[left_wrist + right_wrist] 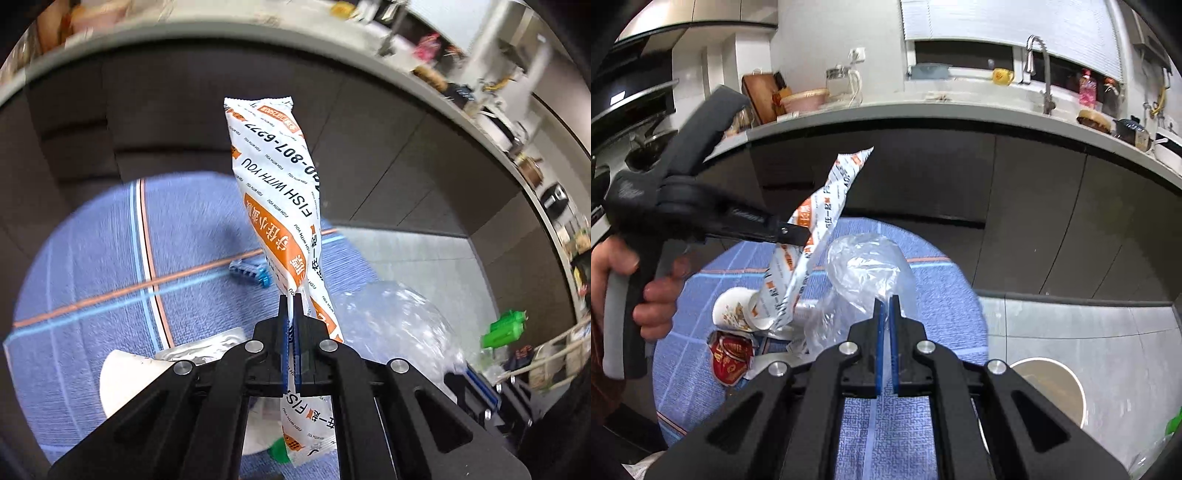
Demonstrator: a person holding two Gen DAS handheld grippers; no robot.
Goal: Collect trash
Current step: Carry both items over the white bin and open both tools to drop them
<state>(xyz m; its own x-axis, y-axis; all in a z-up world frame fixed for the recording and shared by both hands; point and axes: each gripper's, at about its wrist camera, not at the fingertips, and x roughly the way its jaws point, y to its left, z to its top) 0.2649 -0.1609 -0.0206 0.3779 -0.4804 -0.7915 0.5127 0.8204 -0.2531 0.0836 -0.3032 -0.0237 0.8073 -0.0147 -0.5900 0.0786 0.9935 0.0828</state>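
My left gripper point(294, 299) is shut on a white and orange "FISH WITH YOU" wrapper point(275, 192) and holds it upright above the blue mat point(92, 266). The right wrist view shows that gripper point(798, 236) and the wrapper point(816, 229) at the left. My right gripper point(885, 301) is shut on a clear plastic bag point(864, 269), lifted over the mat point(945, 295). The bag also shows in the left wrist view point(391, 325). A paper cup point(733, 310), a red foil lid point(731, 356) and a small blue item point(249, 273) lie on the mat.
A round bin point(1049, 391) with a white rim stands on the grey floor at the right. A green object point(504, 328) lies on the floor. Dark cabinet doors point(960, 173) under a cluttered kitchen counter point(923, 109) stand behind the mat.
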